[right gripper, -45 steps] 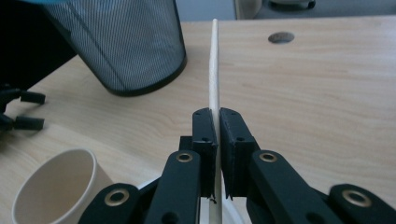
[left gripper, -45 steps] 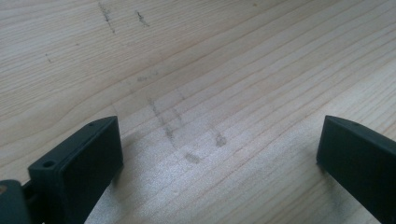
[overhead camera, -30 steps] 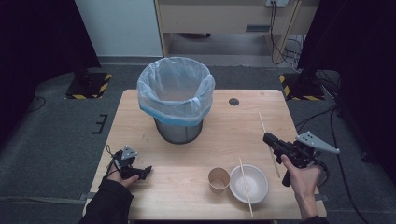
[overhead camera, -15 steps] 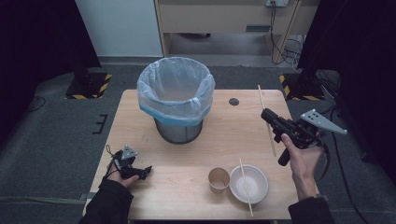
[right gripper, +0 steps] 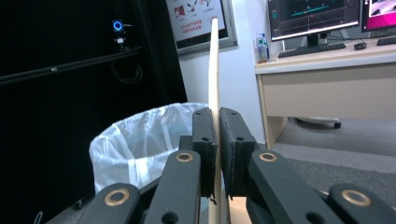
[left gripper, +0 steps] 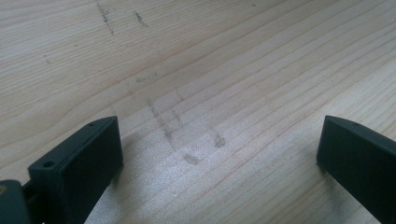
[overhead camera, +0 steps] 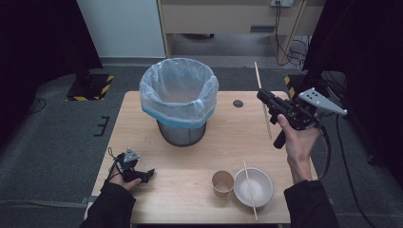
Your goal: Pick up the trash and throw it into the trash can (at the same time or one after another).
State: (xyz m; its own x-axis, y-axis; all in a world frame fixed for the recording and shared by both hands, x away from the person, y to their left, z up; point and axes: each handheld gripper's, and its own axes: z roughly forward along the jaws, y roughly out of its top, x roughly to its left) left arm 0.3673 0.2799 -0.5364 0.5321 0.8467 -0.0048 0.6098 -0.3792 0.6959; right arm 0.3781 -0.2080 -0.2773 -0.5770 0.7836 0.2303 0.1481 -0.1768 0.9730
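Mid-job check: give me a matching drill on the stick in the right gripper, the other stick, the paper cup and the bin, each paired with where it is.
Things:
1. held chopstick
2. second chopstick
3. paper cup
4. lined bin

Places:
A. stands on the table beside the bowl
B. stands at the table's far middle
C. clamped in the right gripper
D. lies across the bowl

Pairs: 1-C, 2-D, 3-A, 4-B

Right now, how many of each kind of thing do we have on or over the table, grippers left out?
Wooden sticks: 2, one held in the right gripper, stick, one across the bowl
Bowl: 1
Paper cup: 1
Lined bin: 1
Total: 5
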